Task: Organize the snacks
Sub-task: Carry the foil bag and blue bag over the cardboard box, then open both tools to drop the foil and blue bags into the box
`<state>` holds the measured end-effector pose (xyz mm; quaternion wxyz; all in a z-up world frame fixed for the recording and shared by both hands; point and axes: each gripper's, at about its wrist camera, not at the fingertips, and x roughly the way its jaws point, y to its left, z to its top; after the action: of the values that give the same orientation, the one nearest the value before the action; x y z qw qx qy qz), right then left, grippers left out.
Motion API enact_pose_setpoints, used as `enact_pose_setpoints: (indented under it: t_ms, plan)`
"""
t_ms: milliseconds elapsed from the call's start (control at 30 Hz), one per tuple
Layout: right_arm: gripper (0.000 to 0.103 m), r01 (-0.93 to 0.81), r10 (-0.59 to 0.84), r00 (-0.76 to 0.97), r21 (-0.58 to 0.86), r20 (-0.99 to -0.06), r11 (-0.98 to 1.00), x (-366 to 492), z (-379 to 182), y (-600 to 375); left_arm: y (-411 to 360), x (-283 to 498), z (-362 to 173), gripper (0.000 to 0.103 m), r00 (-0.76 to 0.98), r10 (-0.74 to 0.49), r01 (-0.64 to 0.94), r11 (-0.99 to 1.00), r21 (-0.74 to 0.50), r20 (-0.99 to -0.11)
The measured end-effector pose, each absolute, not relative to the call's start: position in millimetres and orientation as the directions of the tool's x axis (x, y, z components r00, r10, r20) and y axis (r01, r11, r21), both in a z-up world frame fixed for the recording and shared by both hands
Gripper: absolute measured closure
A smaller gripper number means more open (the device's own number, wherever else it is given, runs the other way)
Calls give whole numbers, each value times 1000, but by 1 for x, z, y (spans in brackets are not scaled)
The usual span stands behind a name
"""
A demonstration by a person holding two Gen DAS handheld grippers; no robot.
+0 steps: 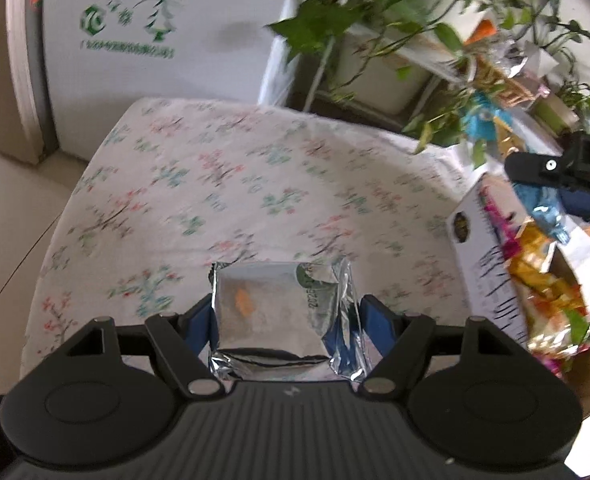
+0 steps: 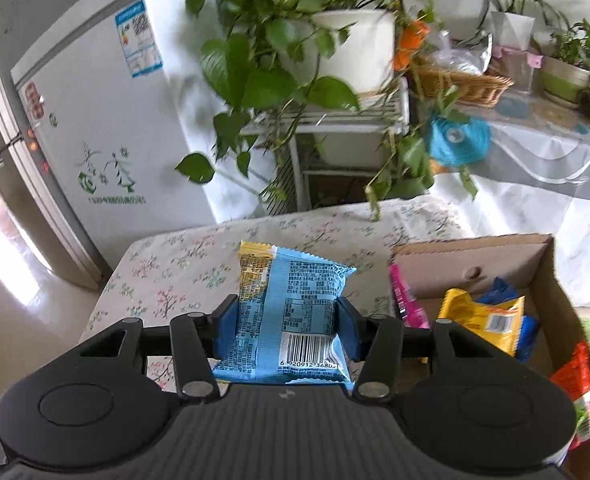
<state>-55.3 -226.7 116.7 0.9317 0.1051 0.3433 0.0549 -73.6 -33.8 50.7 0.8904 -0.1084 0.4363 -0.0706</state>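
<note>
Left tongs (image 1: 287, 312) clamped on one silver foil packet (image 1: 283, 316) above floral worktop (image 1: 223, 184). Right tongs (image 2: 287, 326) clamped on one blue snack packet (image 2: 291, 312), beside one cardboard box (image 2: 543, 276) containing several packets.

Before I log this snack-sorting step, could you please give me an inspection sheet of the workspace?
Surface: floral tablecloth covers the table.
Job's things: silver packet and blue packet, each held; cardboard box at the right holds several snack packets.
Clutter: nothing seen on the cloth.
Grippers: left gripper shut on the silver packet; right gripper shut on the blue packet.
Cables: nothing seen.
Surroundings: fridge, potted plant on a rack, wicker basket.
</note>
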Motion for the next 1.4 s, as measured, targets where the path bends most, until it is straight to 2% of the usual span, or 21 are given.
enact_pose_setpoints:
  t_ms: [400,833,1167,1400]
  plan:
    - [45,31,109,817,231,-567,973,-72,140,-277,-107,-62,99,28,644,-322,144,942,-304,-694]
    - [45,116,80,865,353,-495,928,-96,158,-359,-177,-68,124,27,624,-424,274,905,-325,-657]
    - [45,170,82,841,405,-534,898,-96,148,-383,-222,-66,120,27,572,-467,342,883,-321,-675]
    - [45,194,74,814,391,-575,900,-92,141,-385,-252,-73,111,27,520,-495,427,856,-291,-696]
